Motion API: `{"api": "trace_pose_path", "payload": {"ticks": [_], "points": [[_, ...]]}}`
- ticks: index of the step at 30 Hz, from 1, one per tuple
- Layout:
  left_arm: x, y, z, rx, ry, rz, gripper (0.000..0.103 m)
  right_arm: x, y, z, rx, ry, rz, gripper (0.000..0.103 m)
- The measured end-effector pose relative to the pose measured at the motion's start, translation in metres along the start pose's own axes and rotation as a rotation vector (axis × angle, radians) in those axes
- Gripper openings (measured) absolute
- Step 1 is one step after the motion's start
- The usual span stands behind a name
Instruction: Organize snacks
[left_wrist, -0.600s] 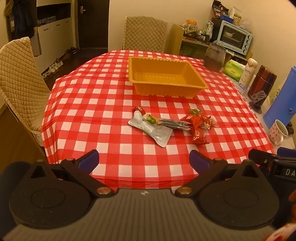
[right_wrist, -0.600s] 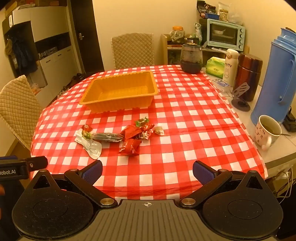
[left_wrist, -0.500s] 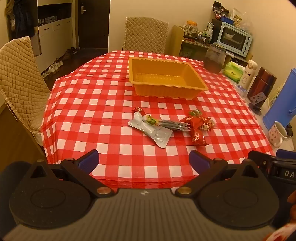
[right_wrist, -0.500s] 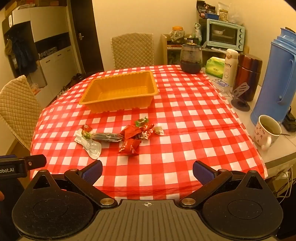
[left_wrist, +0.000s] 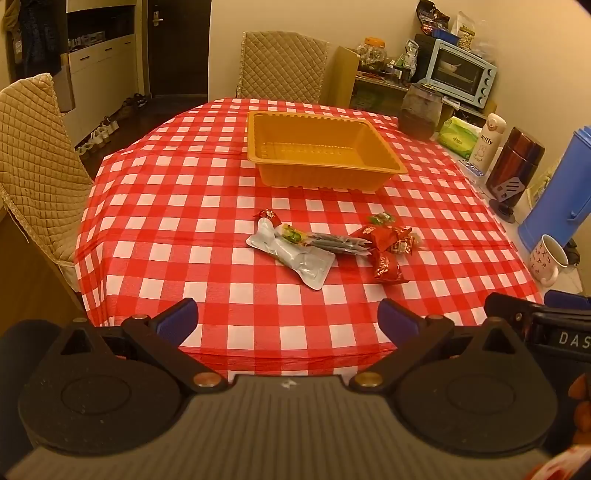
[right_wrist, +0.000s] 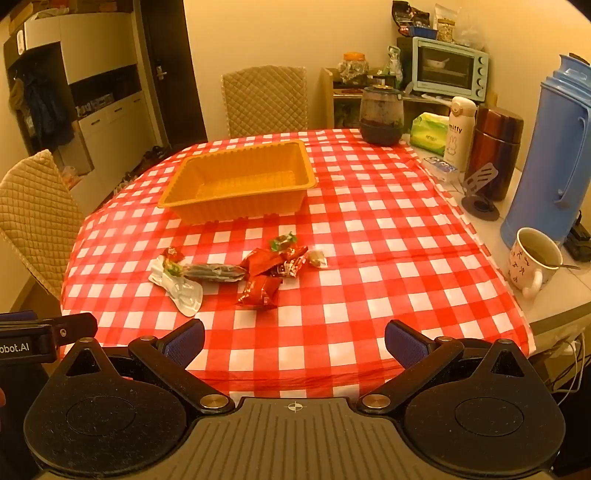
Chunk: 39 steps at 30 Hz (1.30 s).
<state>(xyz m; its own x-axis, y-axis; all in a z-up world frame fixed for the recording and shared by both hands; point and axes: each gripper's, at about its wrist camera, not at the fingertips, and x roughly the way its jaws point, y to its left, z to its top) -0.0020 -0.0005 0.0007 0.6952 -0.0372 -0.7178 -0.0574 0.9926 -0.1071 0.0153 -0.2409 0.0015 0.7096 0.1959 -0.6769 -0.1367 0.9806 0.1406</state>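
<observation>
Snacks lie in one loose heap on the tabletop, ahead of both tongs and well apart from them, roughly centred before the left tongs and ahead and to the left of the right tongs. Counting the heap: one clear flat pouch nearest the left tongs, one dark long packet laid across it, about three red wrappers bunched together, one small red sweet at the far left end, one green-wrapped sweet on the far side, and one pale sweet at the right end; the exact number of red wrappers is hard to tell where they overlap. One orange tray stands beyond the heap, holding nothing. Both tongs are spread wide with nothing between their blue pads, and both hang over the near edge of the tabletop. A red-and-white checked cloth covers the tabletop. To the right of the right tongs stand one mug, one blue flask, one brown canister and one white bottle. Two quilted chairs stand at the table, and a small oven sits on a shelf by the far wall.
</observation>
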Motion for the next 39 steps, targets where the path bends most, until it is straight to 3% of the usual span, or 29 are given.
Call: {"api": "trace_pose_path", "payload": {"ticks": [39], "points": [[0.0012,-0.0026,-0.0023,0.006,0.009,-0.018,0.103,0.001,-0.0006,-0.0031,0.008,0.001,0.002,0.103]]}}
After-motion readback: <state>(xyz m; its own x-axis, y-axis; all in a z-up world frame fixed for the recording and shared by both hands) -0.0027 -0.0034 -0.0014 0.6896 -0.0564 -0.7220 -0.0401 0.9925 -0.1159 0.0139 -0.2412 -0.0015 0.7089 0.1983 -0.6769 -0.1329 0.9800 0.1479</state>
